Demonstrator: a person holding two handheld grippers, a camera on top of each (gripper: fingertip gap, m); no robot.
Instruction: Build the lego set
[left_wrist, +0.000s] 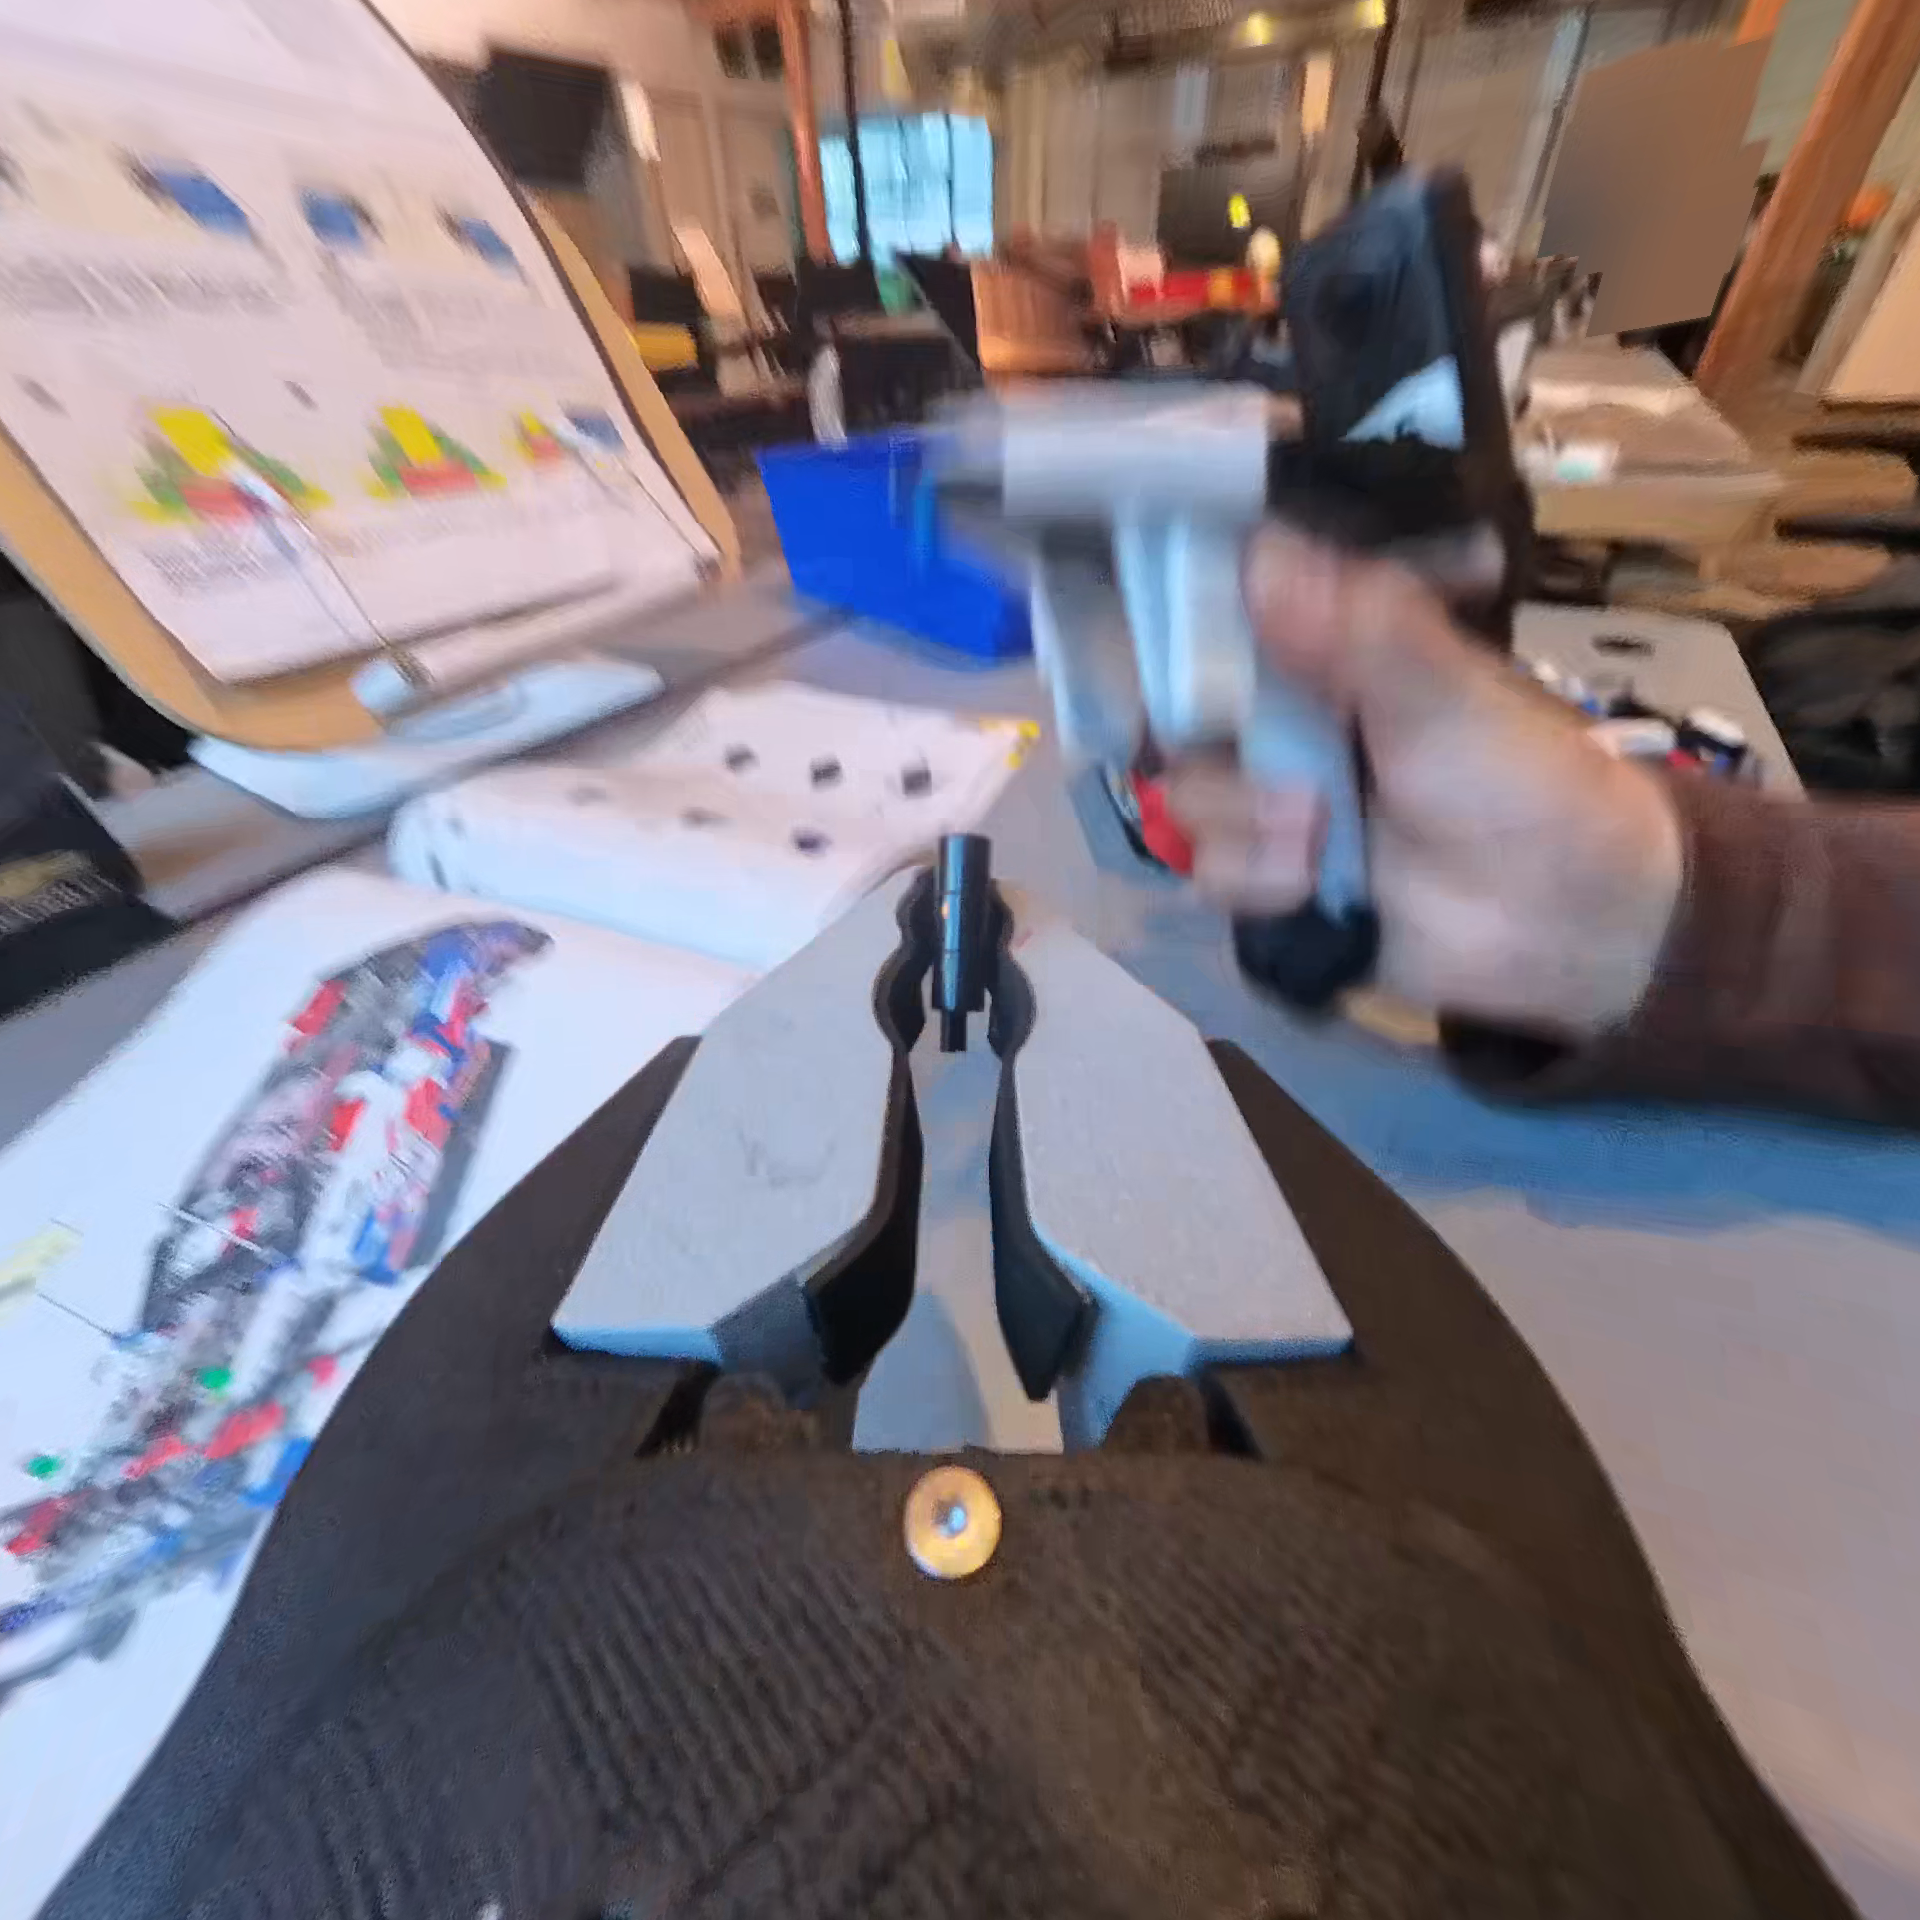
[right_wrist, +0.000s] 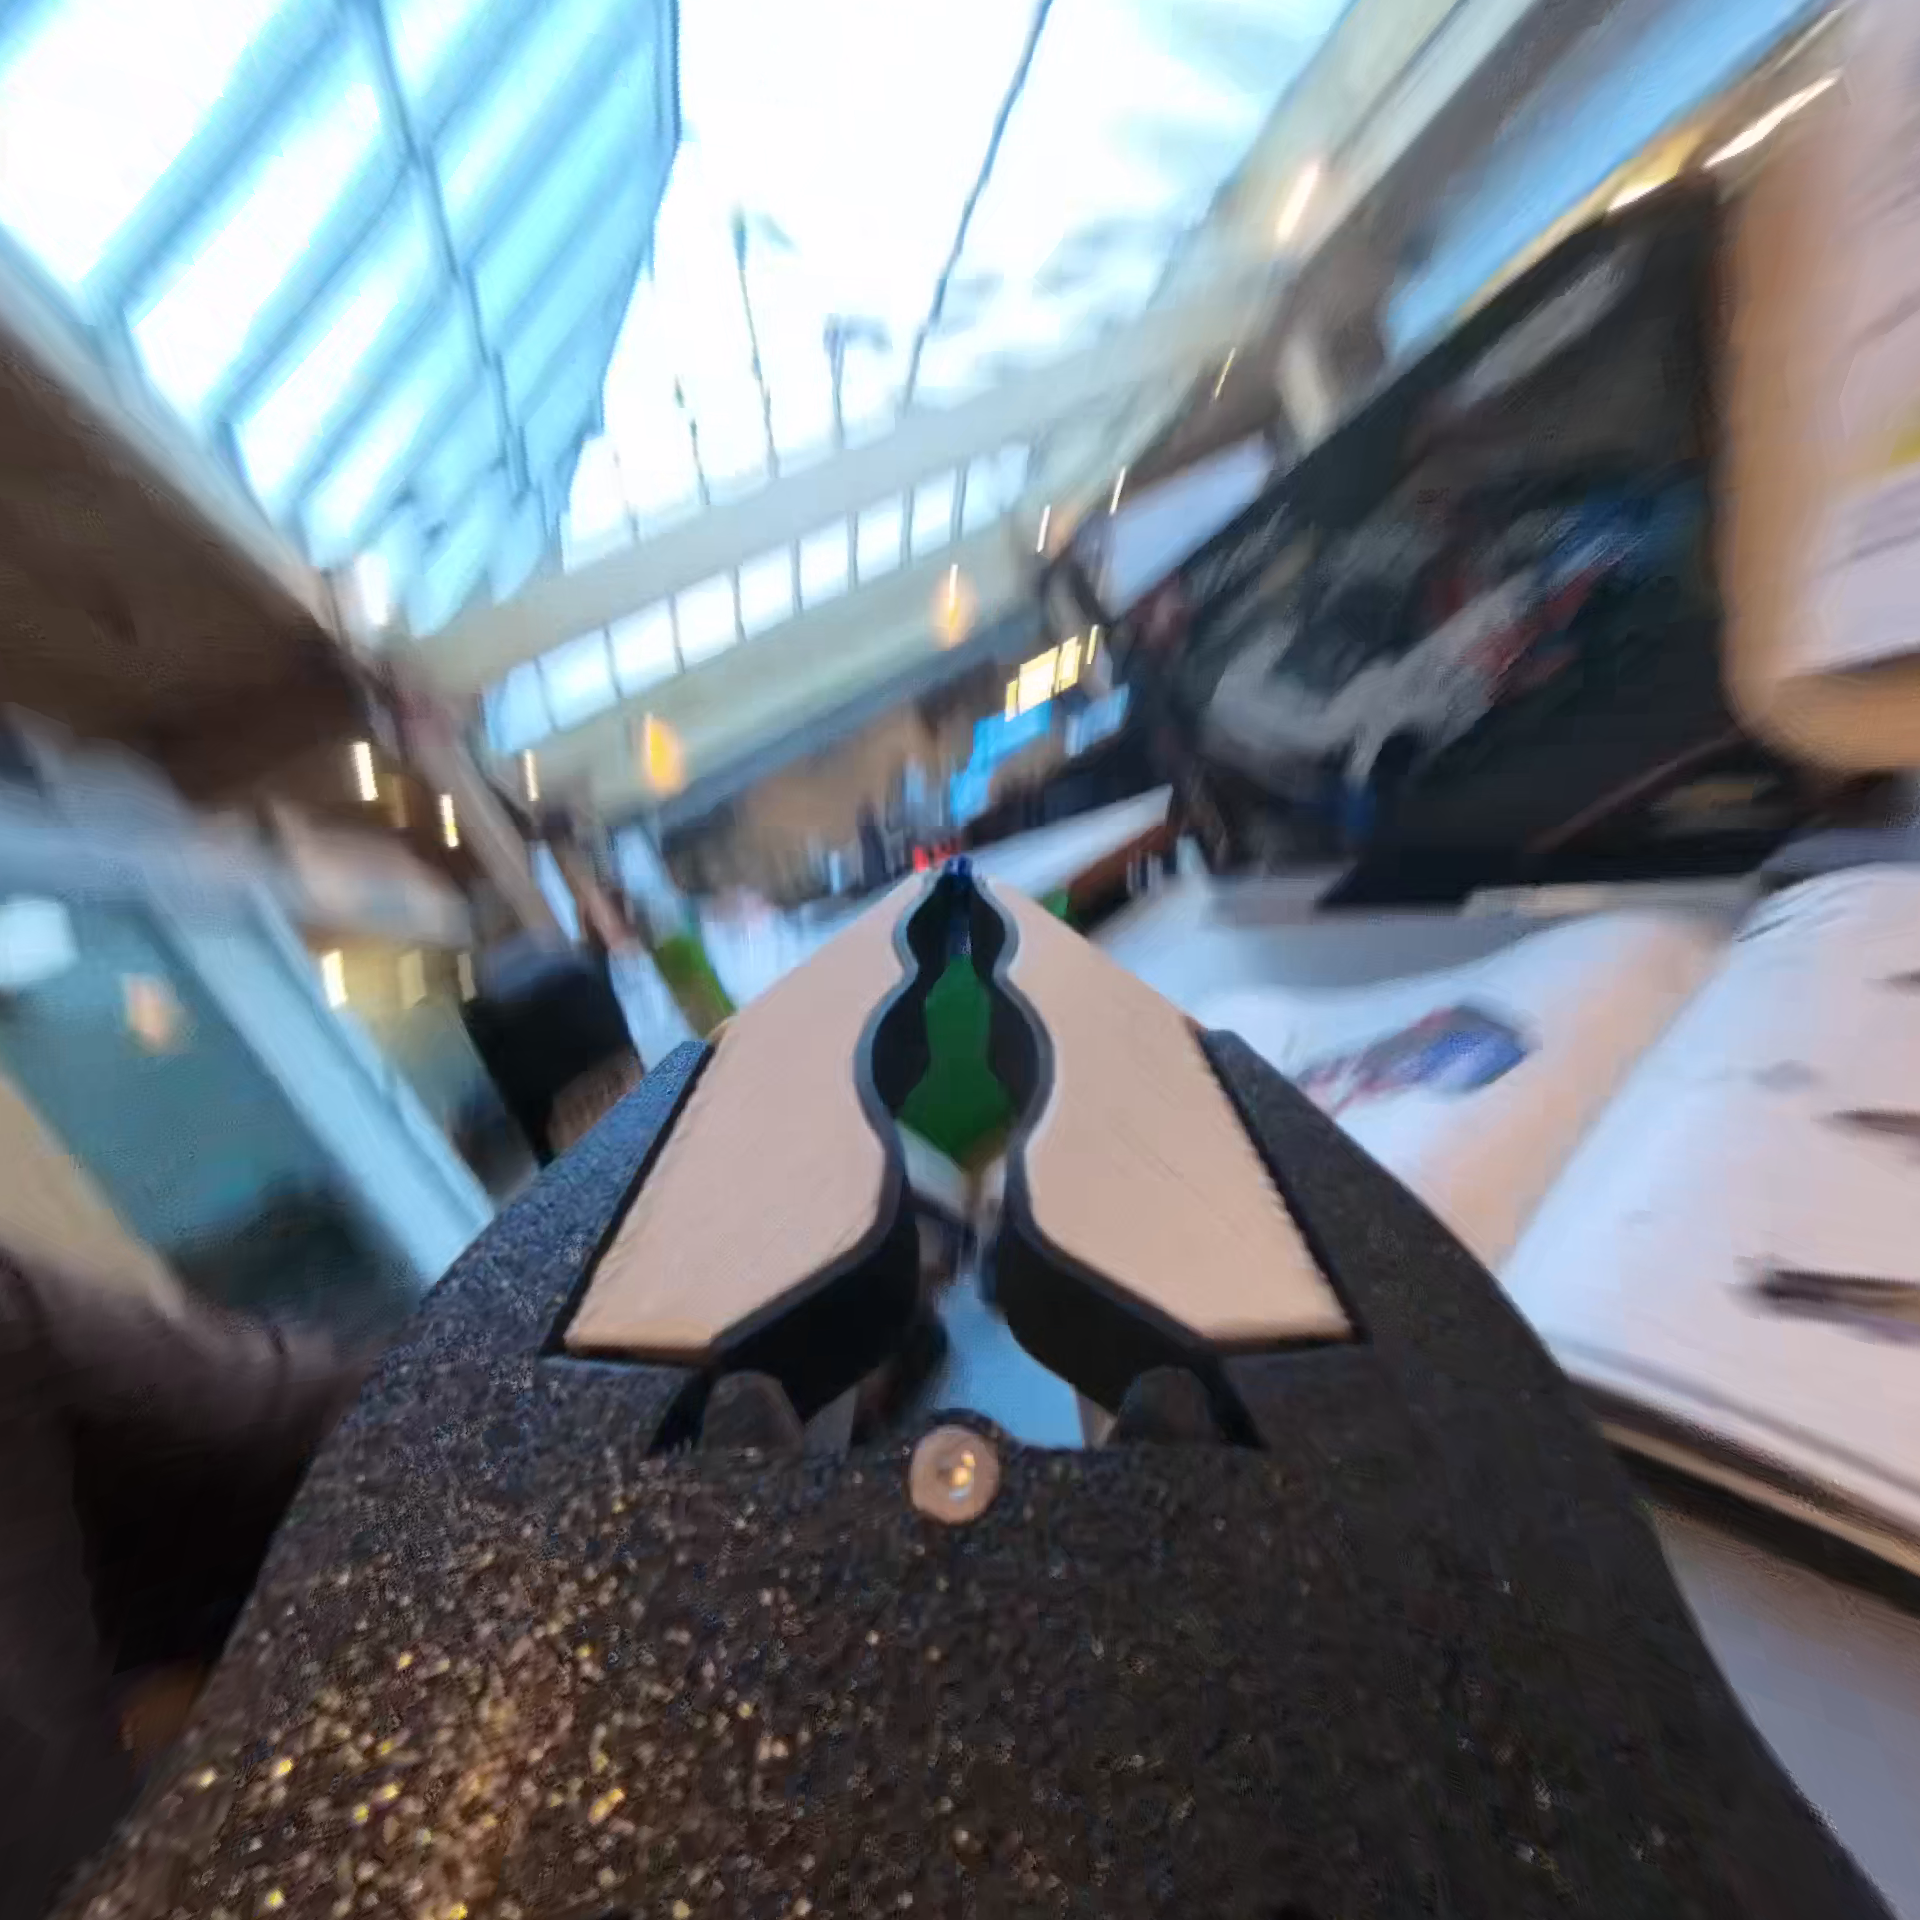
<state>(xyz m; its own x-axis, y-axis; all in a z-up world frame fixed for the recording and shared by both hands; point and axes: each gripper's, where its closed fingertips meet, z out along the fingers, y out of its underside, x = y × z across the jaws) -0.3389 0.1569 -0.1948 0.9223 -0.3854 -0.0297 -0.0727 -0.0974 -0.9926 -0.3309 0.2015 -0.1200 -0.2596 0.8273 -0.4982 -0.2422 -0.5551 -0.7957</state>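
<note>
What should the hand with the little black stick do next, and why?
Probably bring the left gripper toward the right gripper. It is shut on an upright black pin, and the right one, blurred off to its right, seems to hold a small red and grey piece the pin may join.

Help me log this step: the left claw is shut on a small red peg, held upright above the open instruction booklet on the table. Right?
Not quite. The left wrist view shows that the peg is black, not red. The rest holds: the left claw is shut on it, the peg stands upright between the fingertips, and the open instruction booklet lies on the table below.
</note>
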